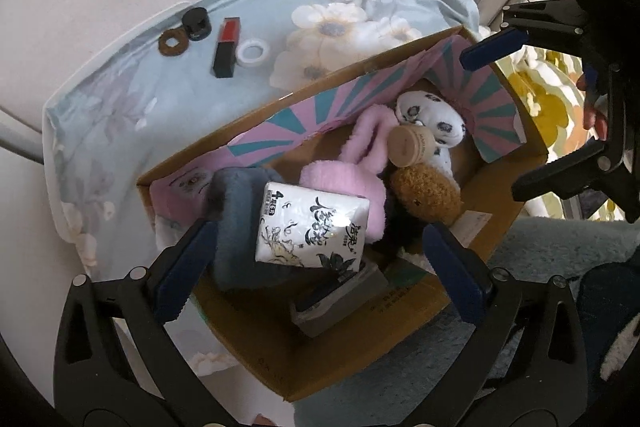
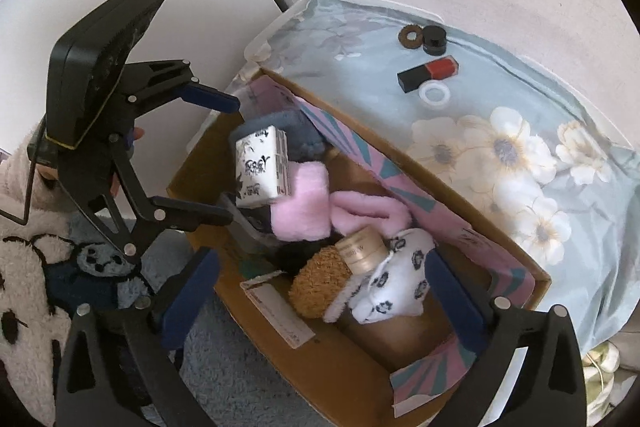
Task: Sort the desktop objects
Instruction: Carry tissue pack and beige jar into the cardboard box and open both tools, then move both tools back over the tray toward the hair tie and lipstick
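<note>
A cardboard box with a pink-and-teal patterned inner lining rests on the worktop, which is covered by a pale blue floral cloth. The left claw hangs over one end of the box with its blue-padded fingers spread wide apart, holding nothing; a white tissue pack with black lettering lies in the box directly below it, propped on a grey-blue plush item. The right claw hangs over the opposite end of the box, fingers likewise spread apart and empty. Below it lie a white sock with dark flower print, a beige cylindrical jar on its side, and a brown fuzzy item. A pink plush piece occupies the middle of the box, touching the tissue pack. Four small objects remain on the cloth near the far edge of the worktop, well apart from the box: a brown ring, a black round cap, a red-and-black lipstick and a white ring, the last two just beside each other
</note>
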